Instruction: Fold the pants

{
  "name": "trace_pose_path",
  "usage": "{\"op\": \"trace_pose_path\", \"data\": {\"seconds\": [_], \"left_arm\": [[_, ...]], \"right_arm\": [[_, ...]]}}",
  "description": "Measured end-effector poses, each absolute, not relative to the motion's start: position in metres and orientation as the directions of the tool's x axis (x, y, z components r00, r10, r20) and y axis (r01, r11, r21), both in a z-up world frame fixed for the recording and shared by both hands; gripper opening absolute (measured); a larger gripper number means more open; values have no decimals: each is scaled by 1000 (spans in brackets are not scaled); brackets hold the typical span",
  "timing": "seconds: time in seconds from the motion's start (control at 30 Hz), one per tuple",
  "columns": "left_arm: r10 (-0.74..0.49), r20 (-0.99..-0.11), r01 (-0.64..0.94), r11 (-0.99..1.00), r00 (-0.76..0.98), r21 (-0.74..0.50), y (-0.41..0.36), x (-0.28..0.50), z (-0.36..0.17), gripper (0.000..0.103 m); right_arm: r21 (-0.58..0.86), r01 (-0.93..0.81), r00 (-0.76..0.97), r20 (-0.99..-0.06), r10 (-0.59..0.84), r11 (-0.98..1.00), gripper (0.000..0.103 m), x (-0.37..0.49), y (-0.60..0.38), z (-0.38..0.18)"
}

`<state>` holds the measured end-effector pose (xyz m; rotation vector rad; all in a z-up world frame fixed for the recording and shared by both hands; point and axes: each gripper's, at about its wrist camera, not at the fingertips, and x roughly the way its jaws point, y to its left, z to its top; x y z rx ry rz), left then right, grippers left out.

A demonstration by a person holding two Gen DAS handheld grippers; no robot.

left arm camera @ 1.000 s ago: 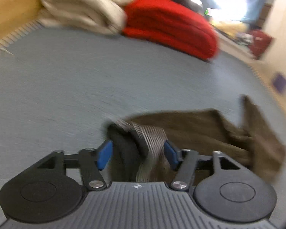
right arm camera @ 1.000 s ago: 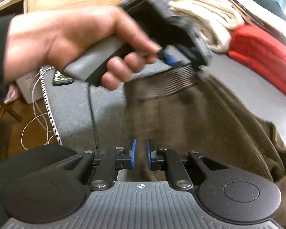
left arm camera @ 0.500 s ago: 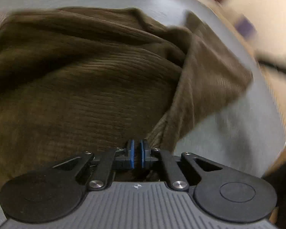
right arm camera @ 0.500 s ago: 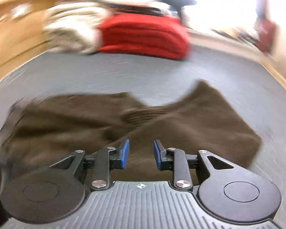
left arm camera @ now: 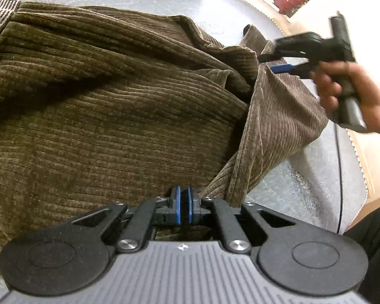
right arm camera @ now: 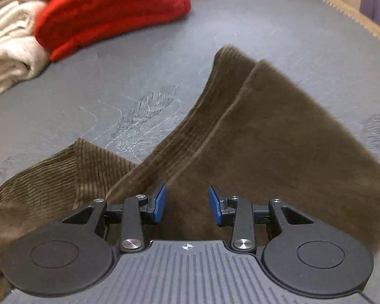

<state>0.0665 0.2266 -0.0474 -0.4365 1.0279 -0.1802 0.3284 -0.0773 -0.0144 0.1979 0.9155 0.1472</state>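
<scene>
Brown corduroy pants [left arm camera: 109, 116] lie spread on the grey mat [left arm camera: 291, 185], with the striped waistband lining at the far left. My left gripper [left arm camera: 182, 207] is shut, and a raised fold of the pants runs right up to its blue pads. In the right wrist view, one pant leg [right arm camera: 278, 136] slants across the mat. My right gripper [right arm camera: 187, 206] hovers low over that leg. Its jaws are opening, and the cloth lies under the gap, not pinched. In the left wrist view, a hand holds the right gripper [left arm camera: 273, 63] at the leg's far edge.
A red folded blanket [right arm camera: 109, 12] and cream folded cloths [right arm camera: 10, 50] are stacked at the mat's far left. The mat's toothed edge [right arm camera: 342, 7] and a wooden floor lie beyond. A thin black cable [left arm camera: 339, 177] runs down at the right.
The right gripper has swung closer over the pant leg and its jaws stand wider. It and its hand have come into the left wrist view. The left gripper stays shut, hardly moved.
</scene>
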Motion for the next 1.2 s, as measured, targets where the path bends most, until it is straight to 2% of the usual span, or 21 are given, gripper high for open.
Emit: {"op": "trace_pose_path", "data": {"seconds": [0.07,0.17,0.27,0.37,0.53,0.67,0.8,0.9,0.97,1.07,1.2], "left_arm": [[-350,-780,-64,894,519,-443,221,69,-54,6],[-350,-775,-65,892,527,-447,223,71,-55,6],[-341,-775,-56,899,531,-434,221,73,-53,6],[-335,-776,-51,904,535,-425,217,75,-53,6],[-340,-773,-28,908,536,-418,207,68,-50,6],[-353,-766,28,915,536,-403,191,62,-44,6],[-383,-752,131,918,536,-375,167,55,-39,7],[-392,-760,195,920,518,-341,150,54,-41,18],[-369,-774,208,930,514,-305,144,56,-45,17],[-363,-771,189,932,524,-310,144,56,-47,18],[-348,-767,188,938,539,-293,142,54,-49,19]], "right_arm": [[206,-40,579,-793,190,978,50,341,-69,-19],[87,-41,534,-840,96,995,48,355,-57,-29],[-2,-105,540,-840,55,995,23,348,-50,-24],[1,-140,563,-823,80,990,11,325,-66,-6],[52,-127,625,-771,120,991,9,252,-133,32],[88,-153,646,-745,168,984,6,172,-187,42],[126,-155,591,-783,194,980,3,102,-225,20],[130,-164,518,-832,197,978,3,66,-235,-5],[110,-204,499,-843,200,973,3,52,-233,-14],[114,-235,546,-807,228,965,5,51,-234,-8],[86,-264,668,-702,247,961,14,67,-230,22]]}}
